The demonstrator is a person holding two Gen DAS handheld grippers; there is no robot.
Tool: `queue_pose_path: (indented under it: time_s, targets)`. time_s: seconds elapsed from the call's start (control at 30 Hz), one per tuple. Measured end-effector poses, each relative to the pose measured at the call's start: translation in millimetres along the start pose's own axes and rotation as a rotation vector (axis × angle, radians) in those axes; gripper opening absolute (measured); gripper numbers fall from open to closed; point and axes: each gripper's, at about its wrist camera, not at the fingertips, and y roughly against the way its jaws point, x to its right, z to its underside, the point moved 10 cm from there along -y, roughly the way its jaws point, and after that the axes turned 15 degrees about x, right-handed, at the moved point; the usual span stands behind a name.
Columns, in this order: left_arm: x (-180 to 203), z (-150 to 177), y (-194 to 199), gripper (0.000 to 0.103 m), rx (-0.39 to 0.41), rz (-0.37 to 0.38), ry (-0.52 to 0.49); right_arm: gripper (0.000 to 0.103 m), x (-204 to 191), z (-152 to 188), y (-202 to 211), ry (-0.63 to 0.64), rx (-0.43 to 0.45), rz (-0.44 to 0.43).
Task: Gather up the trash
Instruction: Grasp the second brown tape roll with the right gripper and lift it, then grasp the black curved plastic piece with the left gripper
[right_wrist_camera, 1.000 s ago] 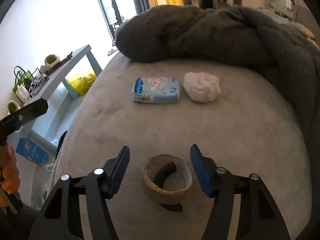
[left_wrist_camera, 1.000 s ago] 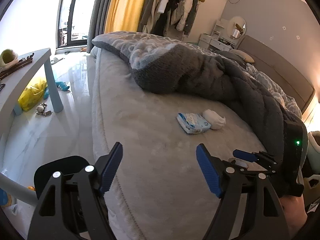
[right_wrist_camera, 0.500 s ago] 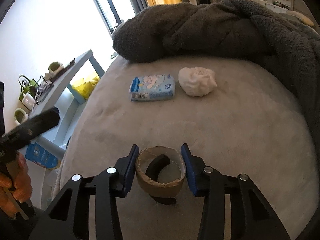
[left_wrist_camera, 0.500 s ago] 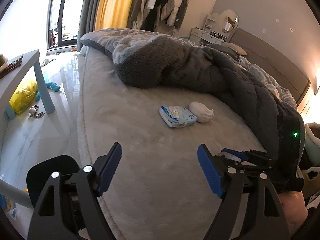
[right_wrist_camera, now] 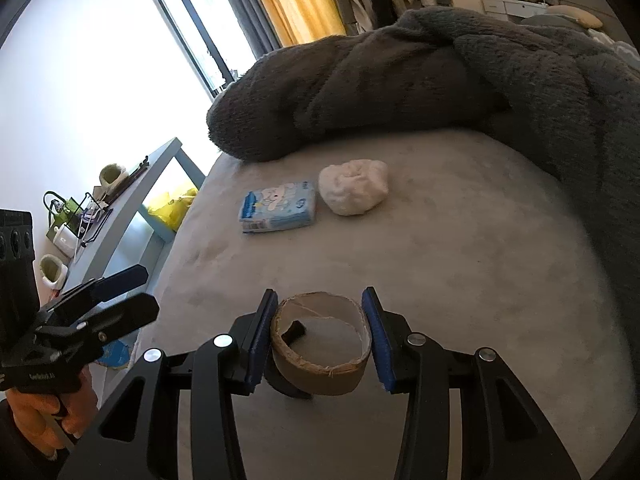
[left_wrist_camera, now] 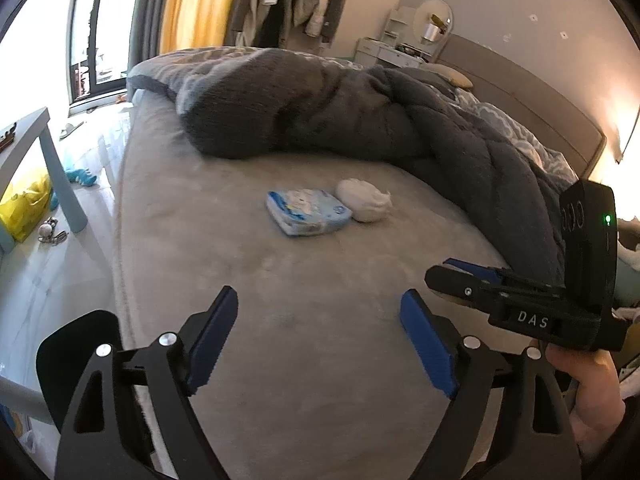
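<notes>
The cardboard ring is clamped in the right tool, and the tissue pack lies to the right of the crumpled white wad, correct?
Not quite. The right tool does clamp the cardboard ring, but the right wrist view shows the tissue pack left of the crumpled white wad.

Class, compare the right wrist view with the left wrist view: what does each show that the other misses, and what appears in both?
Only the right wrist view shows the cardboard tape ring, clamped between the right tool's blue pads, and the cluttered top of the side table. Only the left wrist view shows the left tool from behind, wide open with nothing between its pads, plus the headboard and the blue toy on the floor. Both show the tissue pack, the white crumpled wad beside it, the grey blanket and the yellow bag.
</notes>
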Motion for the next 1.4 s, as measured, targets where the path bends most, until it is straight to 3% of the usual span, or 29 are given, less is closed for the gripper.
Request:
queue_pose_path:
  time_s: [0.77, 0.9, 1.1, 1.27, 1.4]
  targets:
    - [80.0, 38.6, -41.5, 0.087, -0.088, 0.064, -0.1, 0.044, 64.7, 8.4, 37.5, -0.048, 0.02, 0.048]
    - [87.6, 43.1, -48.4, 0.085, -0.092, 0.048, -0.114, 0.044, 71.7, 9.7, 42.7, -0.051, 0.024, 0.051]
    - [81.0, 52.8, -61.2, 0.059, -0.125, -0.005, -0.093, 0.044, 80.4, 14.0, 49.7, -0.052, 0.019, 0.055]
    - [80.1, 52.9, -62.1, 0.043, -0.119, -0.006, -0.072, 0.044, 81.7, 14.1, 53.8, -0.053, 0.02, 0.053]
    - [82.2, 51.8, -60.4, 0.042, -0.105, -0.001, -0.082, 0.044, 78.2, 11.6, 54.7, -0.053, 0.025, 0.049]
